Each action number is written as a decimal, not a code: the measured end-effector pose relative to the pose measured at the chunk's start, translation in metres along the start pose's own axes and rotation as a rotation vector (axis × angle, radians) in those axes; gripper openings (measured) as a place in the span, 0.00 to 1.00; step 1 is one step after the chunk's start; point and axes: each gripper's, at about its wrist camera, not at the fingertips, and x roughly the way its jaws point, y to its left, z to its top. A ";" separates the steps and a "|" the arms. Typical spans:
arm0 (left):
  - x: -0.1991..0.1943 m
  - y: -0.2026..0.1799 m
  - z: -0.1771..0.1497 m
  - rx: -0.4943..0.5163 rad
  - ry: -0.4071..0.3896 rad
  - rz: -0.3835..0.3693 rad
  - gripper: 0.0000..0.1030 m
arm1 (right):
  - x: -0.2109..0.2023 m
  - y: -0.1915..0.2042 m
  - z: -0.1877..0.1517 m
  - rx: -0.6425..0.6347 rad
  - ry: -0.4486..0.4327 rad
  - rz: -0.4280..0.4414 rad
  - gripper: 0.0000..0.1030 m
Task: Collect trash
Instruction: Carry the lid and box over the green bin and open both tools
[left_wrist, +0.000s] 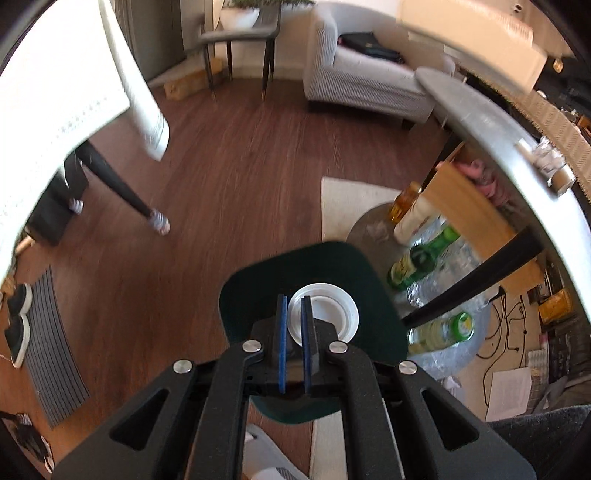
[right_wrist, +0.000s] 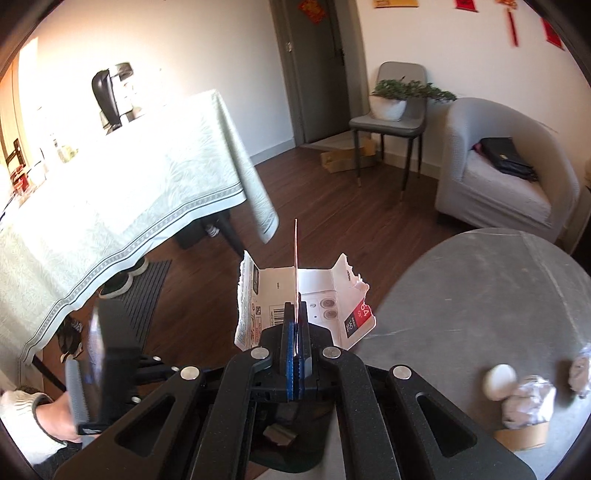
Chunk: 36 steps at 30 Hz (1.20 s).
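My left gripper is shut on the rim of a white paper cup and holds it above a dark green bin on the floor. My right gripper is shut on a torn white cardboard package with a barcode and a red label, held upright beside the round grey table. On that table lie a white lid, crumpled paper and a brown cup sleeve. The left gripper's body shows in the right wrist view.
Green and clear bottles lie on a lower round shelf under the table. A cloth-covered dining table stands left, an armchair and a chair with a plant behind. Shoes and a mat are on the wood floor.
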 end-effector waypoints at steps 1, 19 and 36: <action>0.005 0.002 -0.003 0.001 0.018 -0.002 0.08 | 0.006 0.005 0.000 -0.004 0.012 0.005 0.01; 0.015 0.049 -0.029 -0.019 0.070 0.019 0.41 | 0.105 0.061 -0.026 -0.093 0.228 0.011 0.01; -0.051 0.071 -0.008 -0.068 -0.097 -0.030 0.17 | 0.176 0.078 -0.093 -0.124 0.472 -0.010 0.01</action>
